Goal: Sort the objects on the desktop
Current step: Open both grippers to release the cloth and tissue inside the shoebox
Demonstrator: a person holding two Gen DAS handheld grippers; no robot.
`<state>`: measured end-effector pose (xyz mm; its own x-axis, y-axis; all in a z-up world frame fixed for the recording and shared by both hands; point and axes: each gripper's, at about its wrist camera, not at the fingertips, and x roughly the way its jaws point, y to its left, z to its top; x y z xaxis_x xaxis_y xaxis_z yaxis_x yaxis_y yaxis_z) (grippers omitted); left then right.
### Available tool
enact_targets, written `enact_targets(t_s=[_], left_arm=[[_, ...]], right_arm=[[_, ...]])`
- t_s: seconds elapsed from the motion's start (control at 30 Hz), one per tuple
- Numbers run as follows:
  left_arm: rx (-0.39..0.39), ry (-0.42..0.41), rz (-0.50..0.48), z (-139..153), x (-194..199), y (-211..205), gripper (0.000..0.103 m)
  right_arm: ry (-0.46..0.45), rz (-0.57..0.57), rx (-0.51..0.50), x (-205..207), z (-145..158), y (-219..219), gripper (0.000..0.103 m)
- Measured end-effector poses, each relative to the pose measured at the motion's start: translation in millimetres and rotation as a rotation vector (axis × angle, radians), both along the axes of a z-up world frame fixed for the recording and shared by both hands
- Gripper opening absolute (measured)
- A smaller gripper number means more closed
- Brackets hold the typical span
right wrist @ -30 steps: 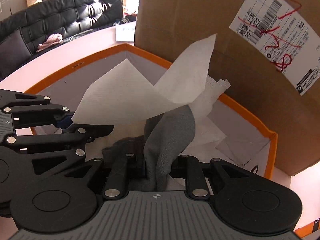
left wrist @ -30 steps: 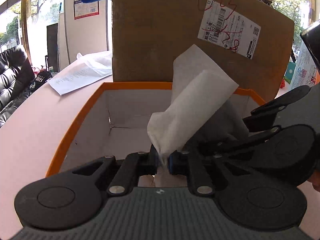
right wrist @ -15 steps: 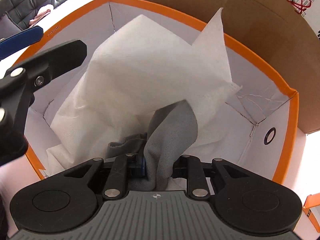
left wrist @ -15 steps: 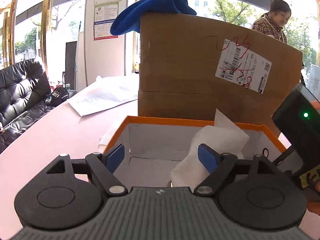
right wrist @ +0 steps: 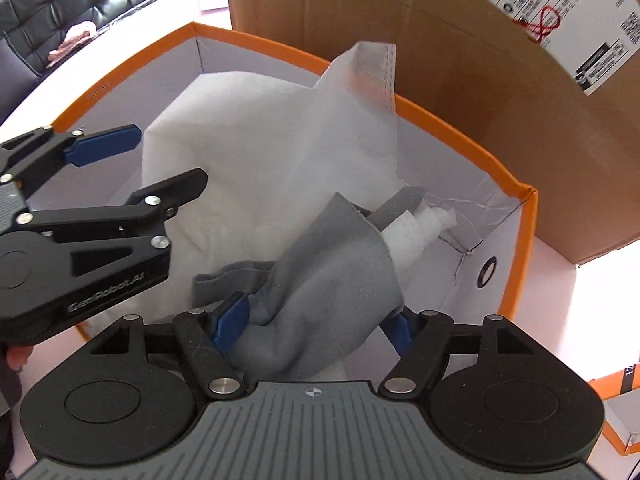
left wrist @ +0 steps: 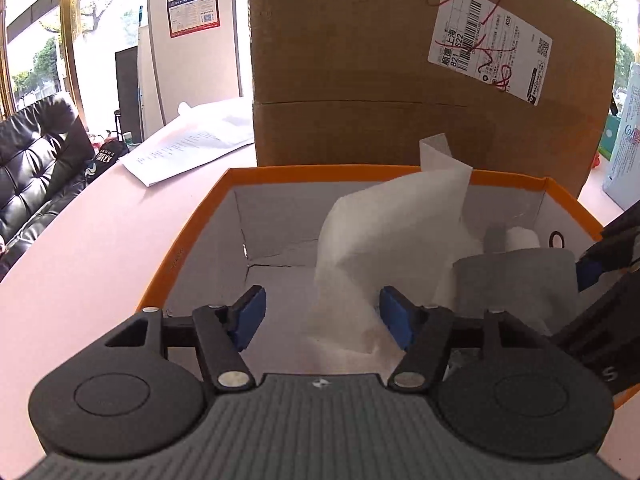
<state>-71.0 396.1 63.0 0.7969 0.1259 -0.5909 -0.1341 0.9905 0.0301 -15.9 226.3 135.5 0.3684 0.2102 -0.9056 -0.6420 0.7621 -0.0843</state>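
Claws first: the left claw [left wrist: 320, 316] has its blue-padded fingers spread wide, nothing between them but the foot of the crumpled white tissue sheet [left wrist: 384, 248], which stands loose inside the orange-rimmed white cardboard box [left wrist: 200, 232]. Over on the right, the right claw [right wrist: 312, 326] is parted too, and the soft grey cloth [right wrist: 332, 280] lies slack between its blue pads, bunched up in the box; whether either pad touches it, I cannot tell. The cloth sits against the tissue, with a rolled white piece poking out beneath a grey fold. The tissue rises above the box's far rim. The box rests on the pale pink surface [left wrist: 100, 240]. Just behind it stands a tall brown corrugated carton [left wrist: 340, 72] with a white shipping label [left wrist: 490, 44] scrawled over in red. Further left, white printed papers [left wrist: 192, 140] lie on the surface, and a black leather sofa [left wrist: 32, 160] sits beyond.
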Motion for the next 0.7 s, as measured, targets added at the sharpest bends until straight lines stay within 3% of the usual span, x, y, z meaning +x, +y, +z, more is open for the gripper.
enact_targets(t_s=[0.17,0.23,0.3,0.37,0.4,0.7], left_arm=[[0.014,0.036,0.024,-5.4,2.5,3.0,0.053],[0.017,0.041,0.026,-6.0,2.4,3.1,0.053],[0.018,0.043,0.027,-6.4,1.9,3.6,0.053],[0.018,0.041,0.026,-6.7,2.2,3.6,0.053],[0.018,0.041,0.026,-6.9,2.3,3.6,0.053],[0.006,0.036,0.027,-7.2,3.9,6.0,0.054]], right_arm=[[-0.037,0.054,0.078,-26.6,41.8,-14.9,0.07],[-0.034,0.08,0.093,-34.8,49.2,-20.0,0.065],[-0.047,0.079,0.094,-36.4,51.4,-24.2,0.044],[-0.024,0.088,0.1,-30.1,40.5,-29.2,0.028],[-0.005,0.095,0.1,-27.2,33.8,-27.9,0.025],[0.08,0.071,0.014,11.4,-20.5,-3.2,0.022]])
